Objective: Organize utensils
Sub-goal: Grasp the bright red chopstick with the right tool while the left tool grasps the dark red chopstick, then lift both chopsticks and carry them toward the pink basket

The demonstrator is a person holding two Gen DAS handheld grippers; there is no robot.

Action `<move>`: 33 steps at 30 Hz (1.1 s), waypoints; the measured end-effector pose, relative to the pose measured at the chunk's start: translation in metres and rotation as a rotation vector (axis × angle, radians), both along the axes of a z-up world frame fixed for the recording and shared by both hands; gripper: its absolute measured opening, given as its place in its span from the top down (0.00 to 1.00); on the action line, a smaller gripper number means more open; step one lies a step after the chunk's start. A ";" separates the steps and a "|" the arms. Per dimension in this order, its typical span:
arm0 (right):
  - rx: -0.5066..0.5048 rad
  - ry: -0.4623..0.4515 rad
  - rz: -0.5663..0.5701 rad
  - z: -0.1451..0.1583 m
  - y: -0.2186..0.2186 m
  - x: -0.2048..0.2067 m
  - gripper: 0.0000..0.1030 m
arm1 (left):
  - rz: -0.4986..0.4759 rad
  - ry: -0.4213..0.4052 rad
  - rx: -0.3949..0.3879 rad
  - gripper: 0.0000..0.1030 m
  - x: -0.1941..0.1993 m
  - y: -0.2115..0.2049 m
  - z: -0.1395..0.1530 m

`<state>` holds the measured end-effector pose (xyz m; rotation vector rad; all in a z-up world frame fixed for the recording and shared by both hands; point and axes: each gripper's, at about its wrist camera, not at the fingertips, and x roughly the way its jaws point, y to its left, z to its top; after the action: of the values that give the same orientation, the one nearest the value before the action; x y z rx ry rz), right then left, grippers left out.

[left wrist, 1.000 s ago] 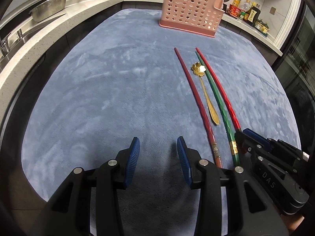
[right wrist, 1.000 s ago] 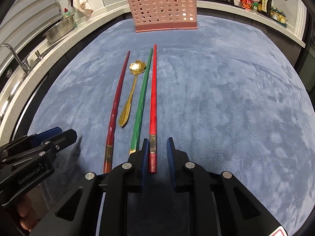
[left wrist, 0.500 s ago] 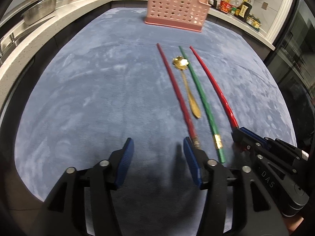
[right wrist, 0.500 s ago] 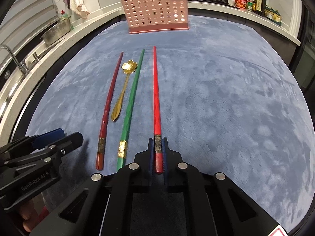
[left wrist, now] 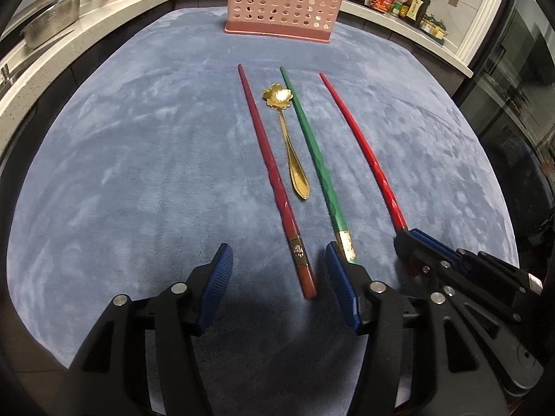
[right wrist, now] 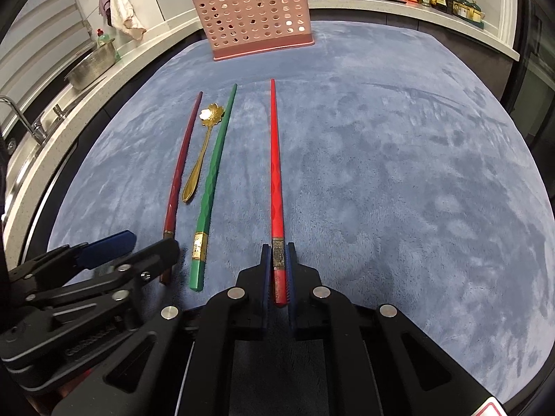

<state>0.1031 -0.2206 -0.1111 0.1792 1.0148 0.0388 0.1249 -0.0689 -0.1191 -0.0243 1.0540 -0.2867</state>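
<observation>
Now: pickup step | right gripper pinching bright red chopstick by its butt on the mat | left gripper closing, astride dark red chopstick, seemingly untouched | next: lift, carry to pink basket

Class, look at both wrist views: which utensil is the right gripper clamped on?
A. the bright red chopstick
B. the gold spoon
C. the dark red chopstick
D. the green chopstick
A: the right gripper is shut on the butt end of the bright red chopstick, while the other utensils lie loose on the mat.
</observation>
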 end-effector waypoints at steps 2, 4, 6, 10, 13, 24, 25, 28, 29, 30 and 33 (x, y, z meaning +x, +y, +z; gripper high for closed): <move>0.007 0.000 -0.003 0.000 -0.001 -0.001 0.93 | 0.002 -0.005 0.003 0.52 0.000 -0.001 -0.001; 0.009 0.001 -0.003 0.000 -0.001 -0.002 0.92 | 0.008 -0.007 0.001 0.55 0.001 0.000 -0.001; 0.010 0.000 -0.003 0.000 -0.001 -0.002 0.93 | 0.012 -0.009 0.003 0.59 0.001 0.002 -0.002; 0.010 0.001 -0.003 -0.001 -0.001 -0.002 0.92 | 0.012 -0.012 0.002 0.66 0.002 0.006 -0.002; 0.010 0.001 -0.004 -0.001 -0.001 -0.002 0.92 | 0.013 -0.013 0.002 0.76 0.001 0.007 -0.003; 0.013 -0.001 -0.001 0.000 -0.001 -0.002 0.93 | 0.026 -0.005 -0.015 0.93 0.000 0.017 -0.001; 0.013 -0.004 0.000 0.002 0.000 -0.003 0.93 | 0.027 -0.008 -0.013 0.93 0.000 0.018 0.000; 0.013 -0.015 -0.003 0.006 0.000 -0.005 0.93 | 0.032 -0.018 -0.006 0.93 -0.002 0.019 0.003; 0.015 -0.018 -0.005 0.009 0.000 -0.005 0.93 | 0.034 -0.020 -0.006 0.93 -0.002 0.020 0.004; 0.016 -0.021 -0.007 0.011 0.000 -0.006 0.93 | 0.037 -0.024 -0.004 0.93 -0.002 0.021 0.006; 0.021 -0.036 -0.010 0.018 0.000 -0.006 0.93 | 0.048 -0.034 0.001 0.93 -0.002 0.024 0.014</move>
<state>0.0969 -0.2210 -0.0931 0.2024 0.9775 0.0438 0.1225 -0.0446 -0.1051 -0.0436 1.0188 -0.2422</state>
